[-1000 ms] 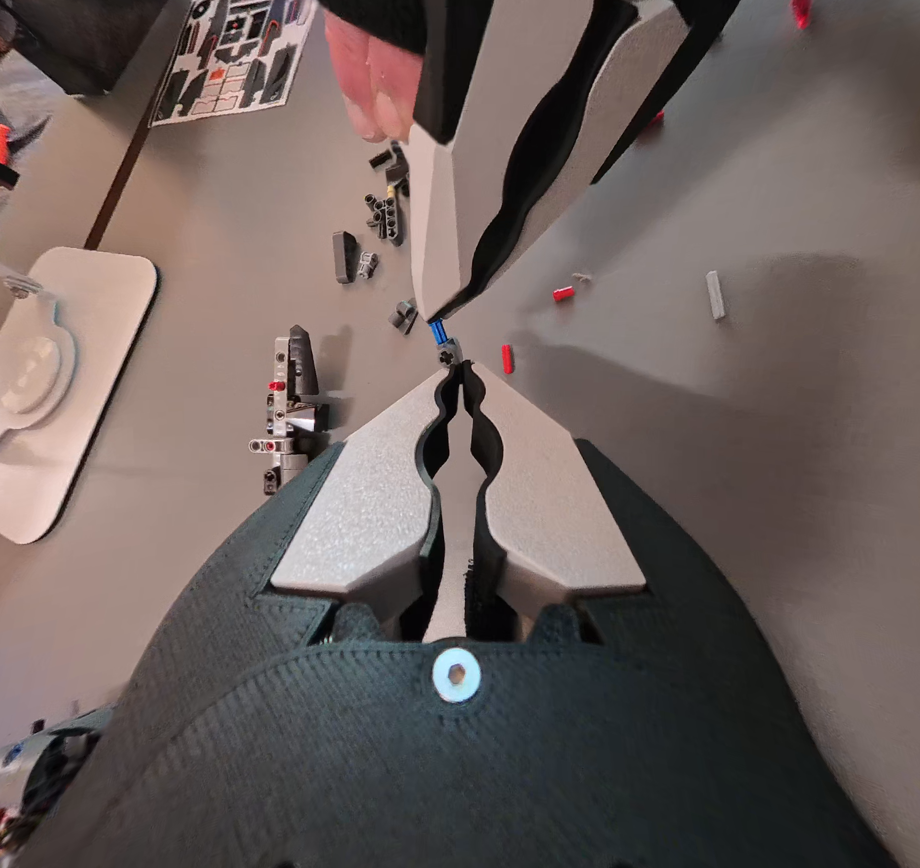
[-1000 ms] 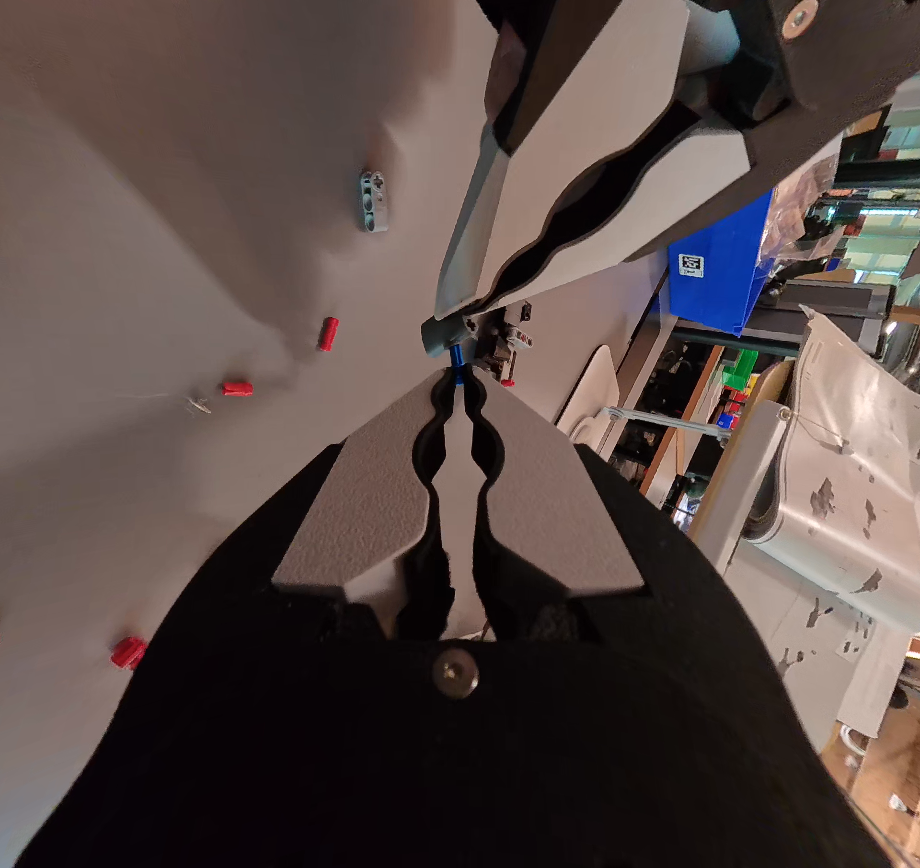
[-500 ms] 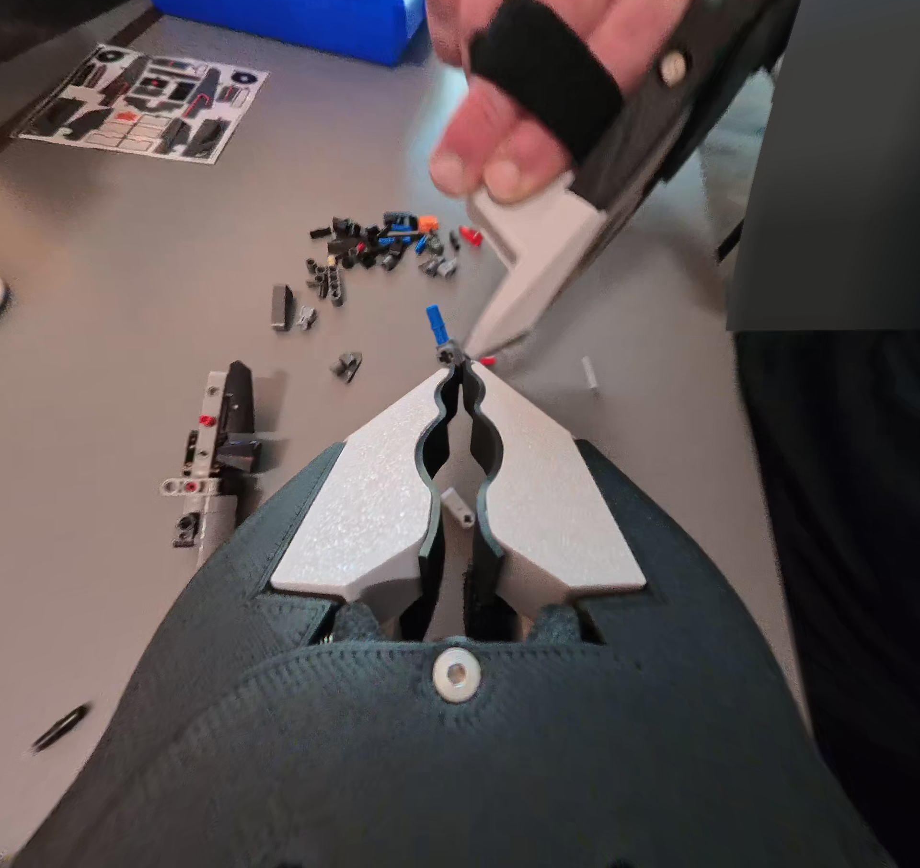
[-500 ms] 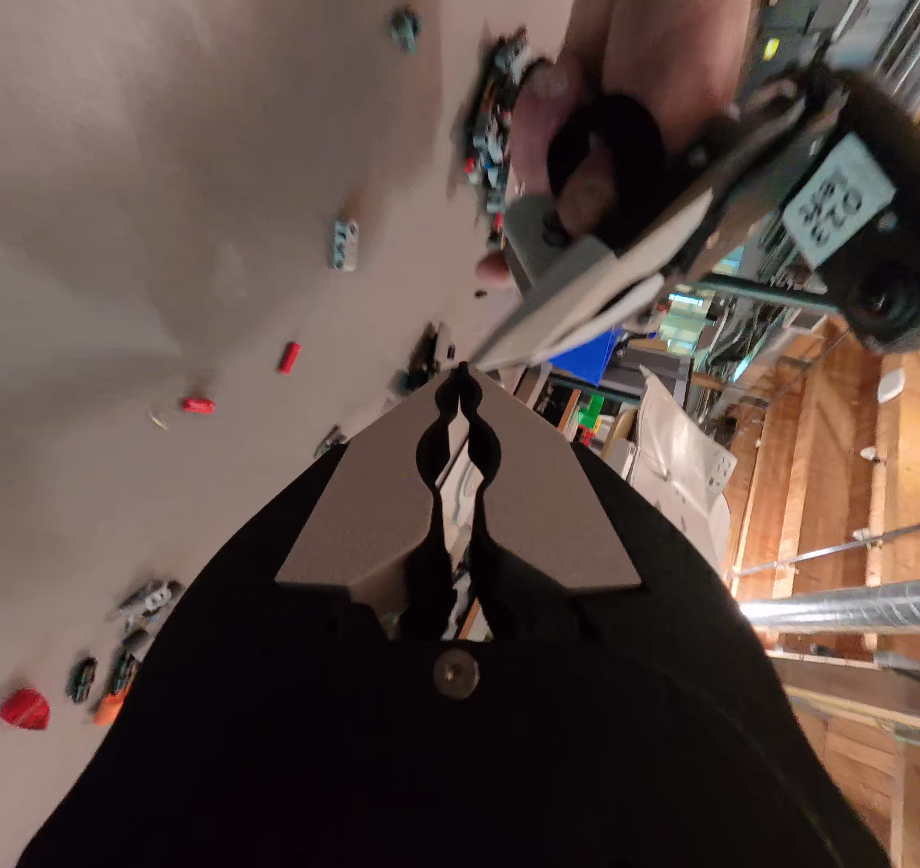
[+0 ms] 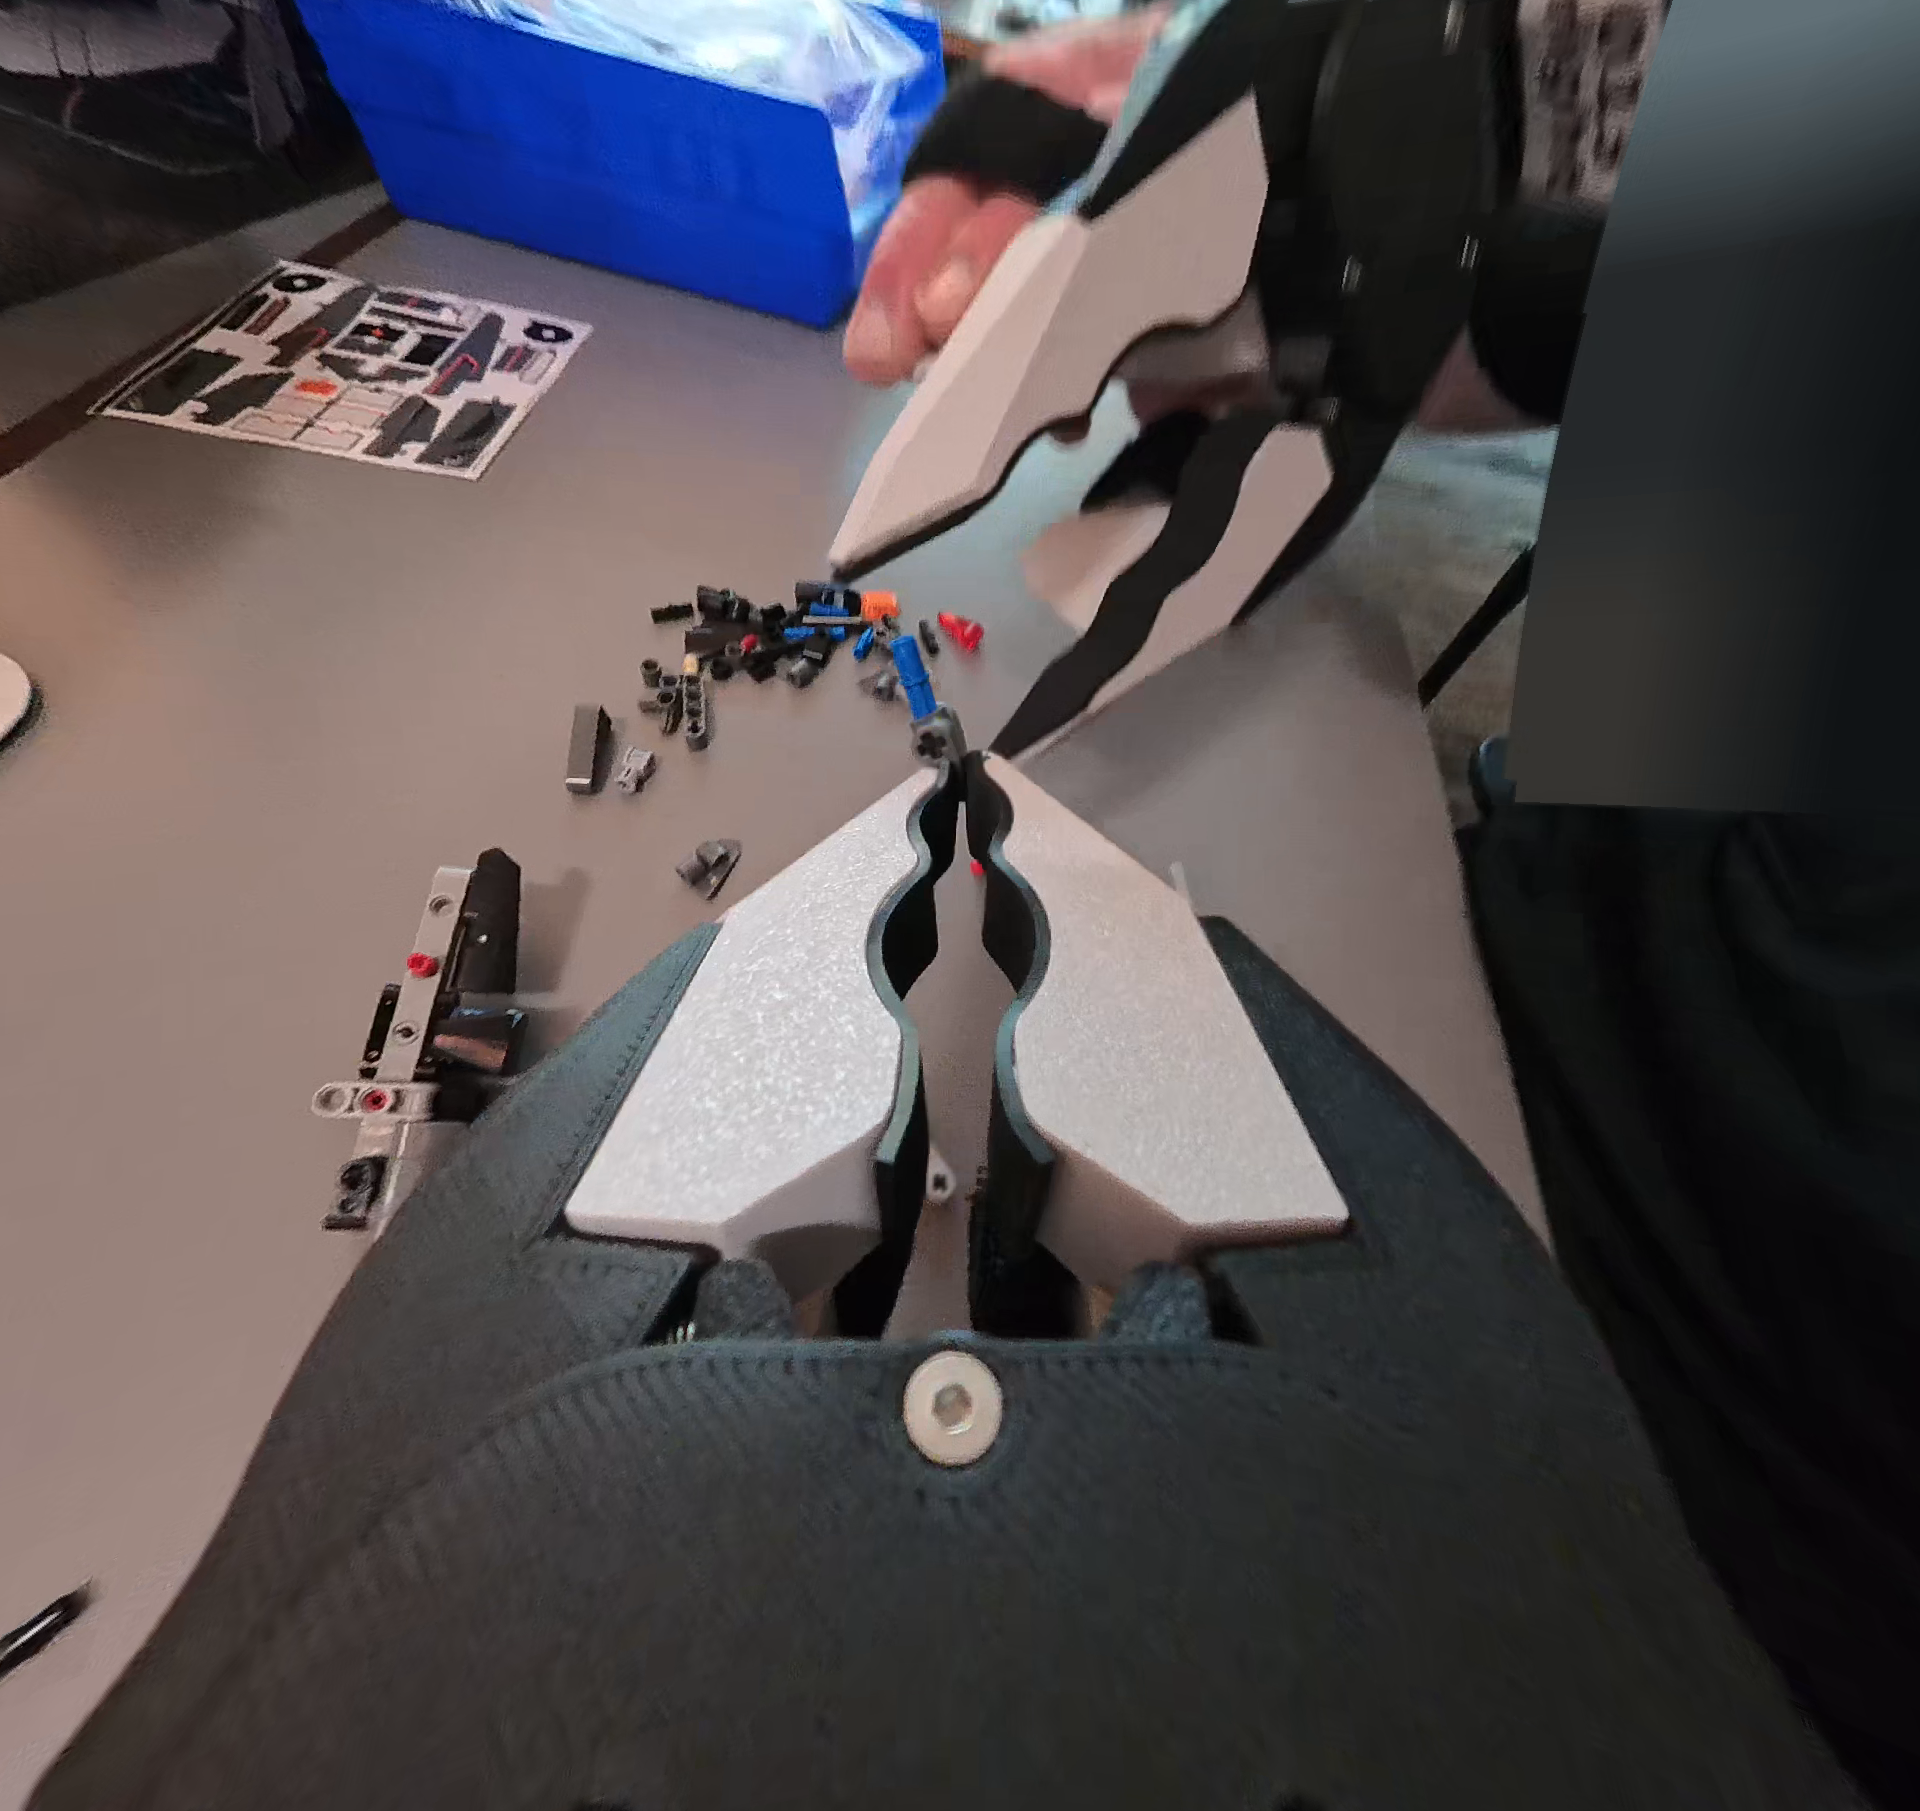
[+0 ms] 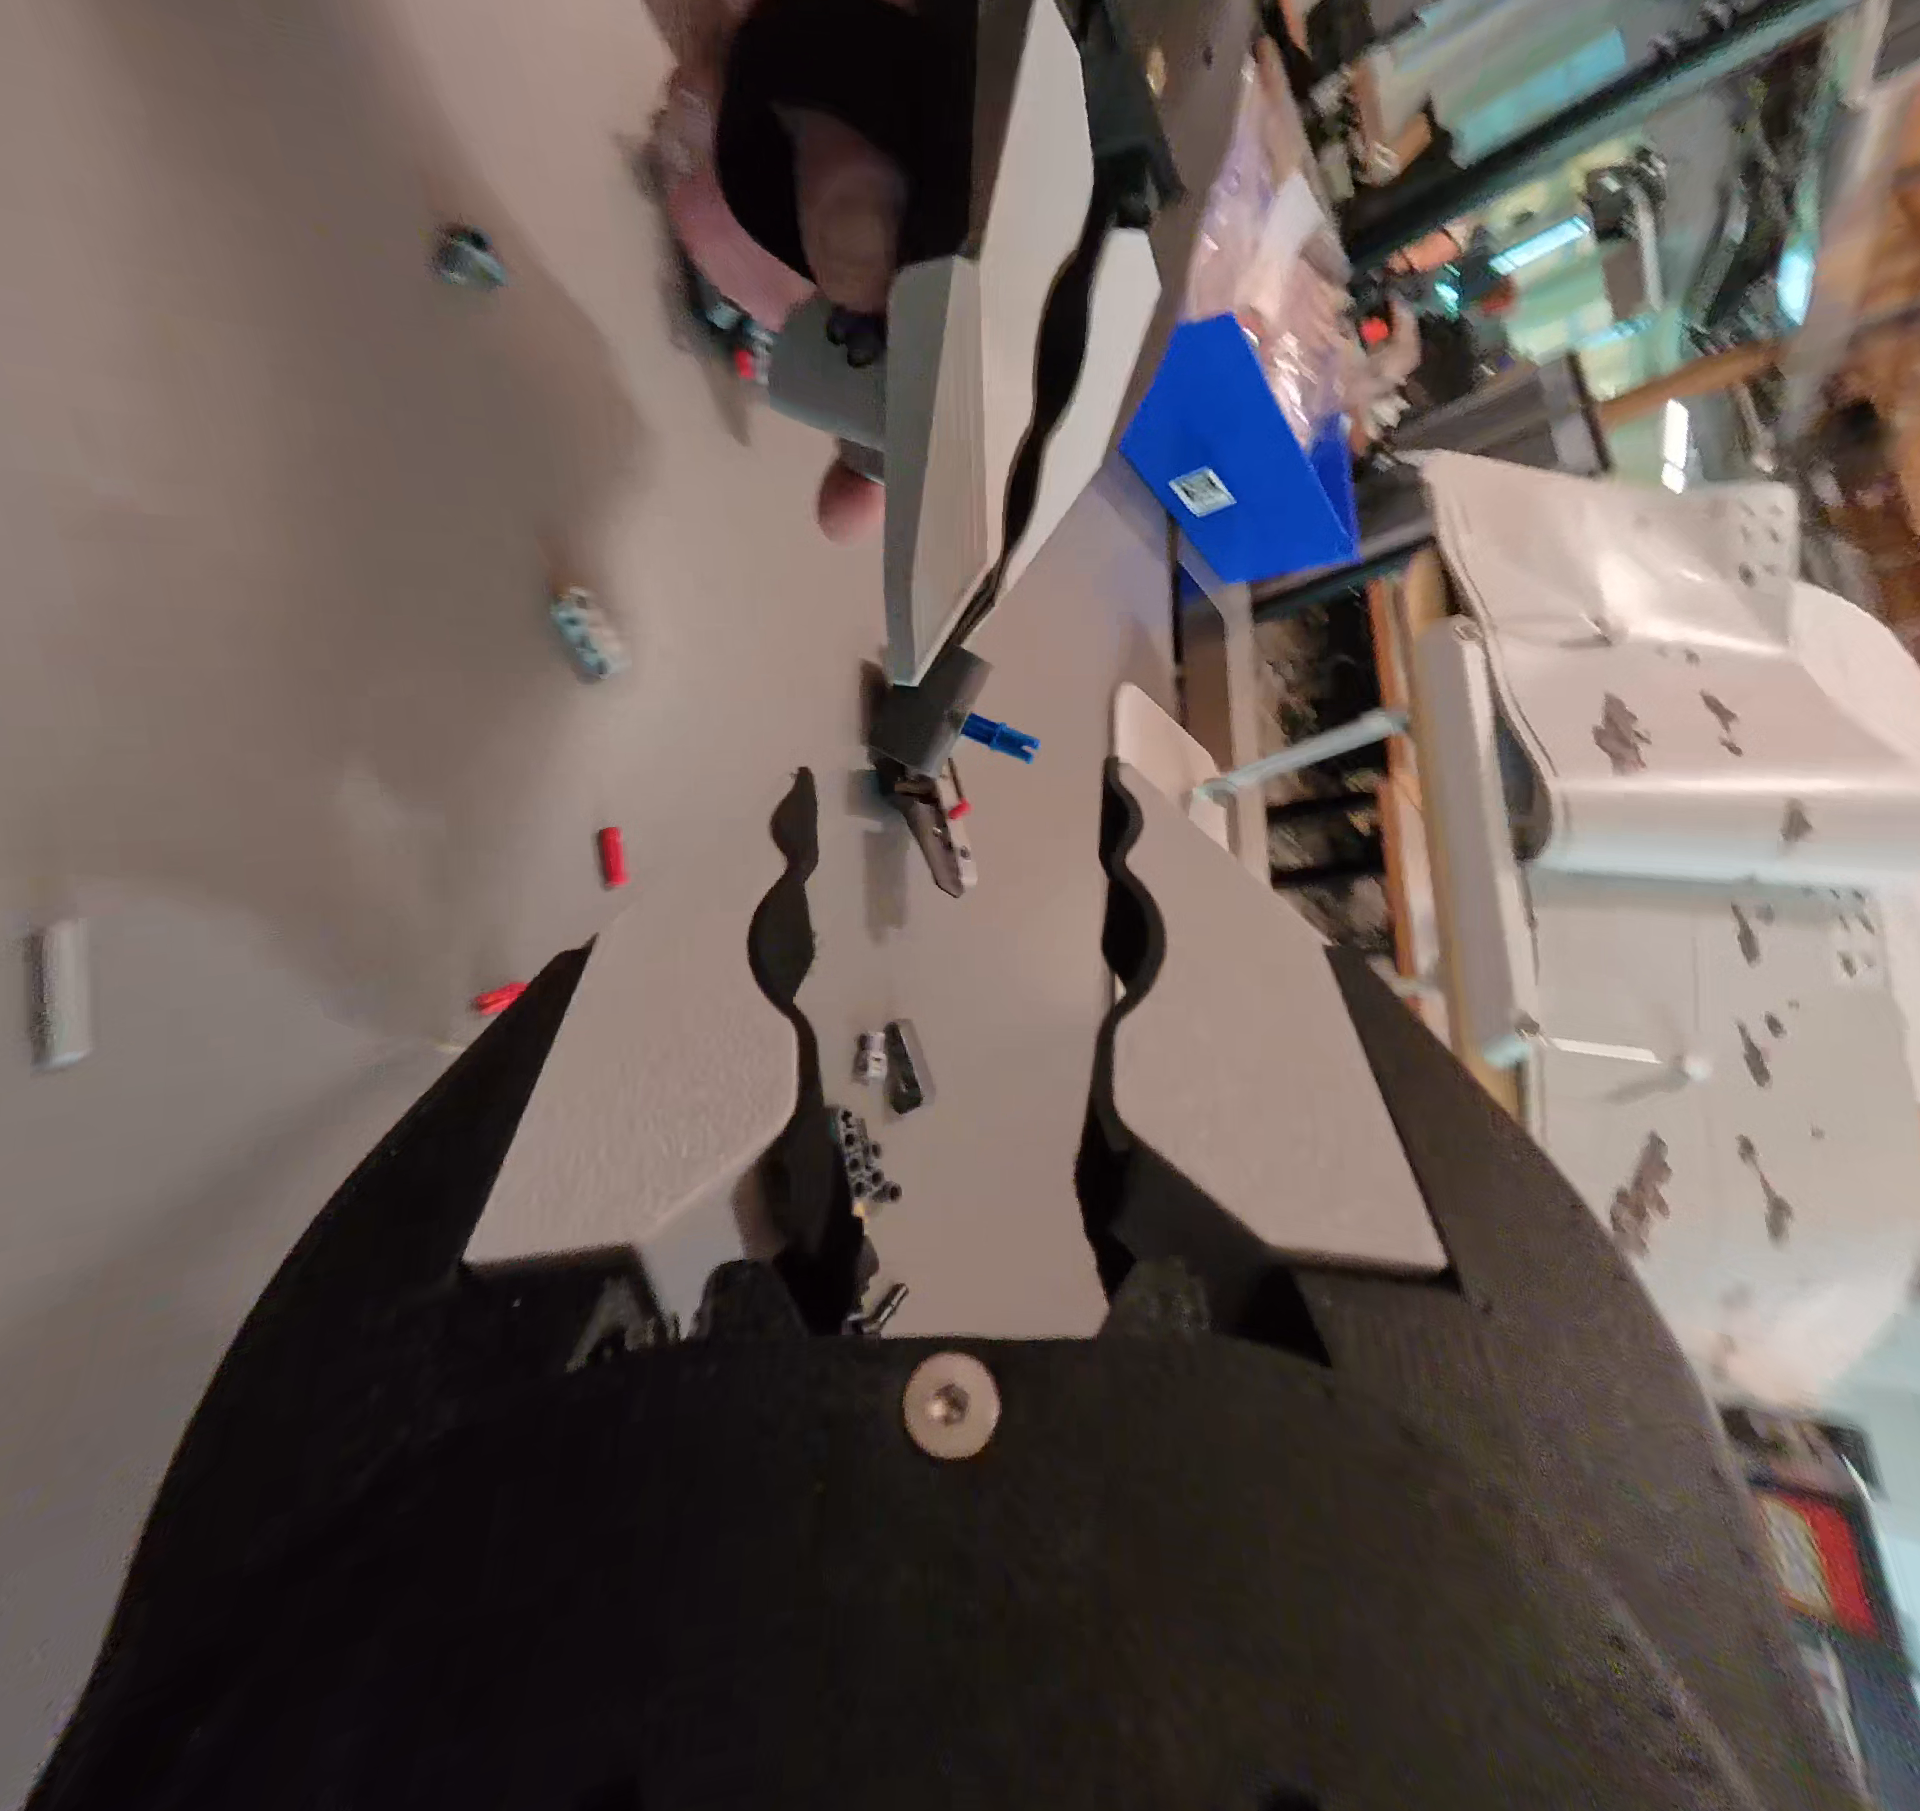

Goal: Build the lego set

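Observation:
My left gripper [image 5: 961, 774] is shut on a small grey connector [image 5: 935, 735] with a blue pin [image 5: 912, 665] sticking out of it, held above the grey table [image 5: 312, 670]. My right gripper [image 6: 956, 785] is open and empty, its jaws wide apart. In the right wrist view the left gripper [image 6: 914, 670] comes in from above, holding the connector [image 6: 925, 722] and pin [image 6: 1000, 738] just beyond my right fingertips. In the left wrist view a right finger [image 5: 1039, 359] shows at upper right, above a pile of small pieces [image 5: 790, 634]. A partly built grey and black assembly [image 5: 436, 1013] lies at left.
A sticker sheet [image 5: 353, 369] and a blue bin [image 5: 623, 130] with plastic bags are at the table's far side. Loose red pins [image 6: 613, 857] and grey pieces [image 6: 587, 629] lie scattered. A white pad edge [image 5: 10, 712] is at far left. Less than 4 cm separates the two grippers' tips.
My right gripper has let go of the blue pin, opened wide and drawn back. The pin stays in the connector held by my left gripper. Both views have swung.

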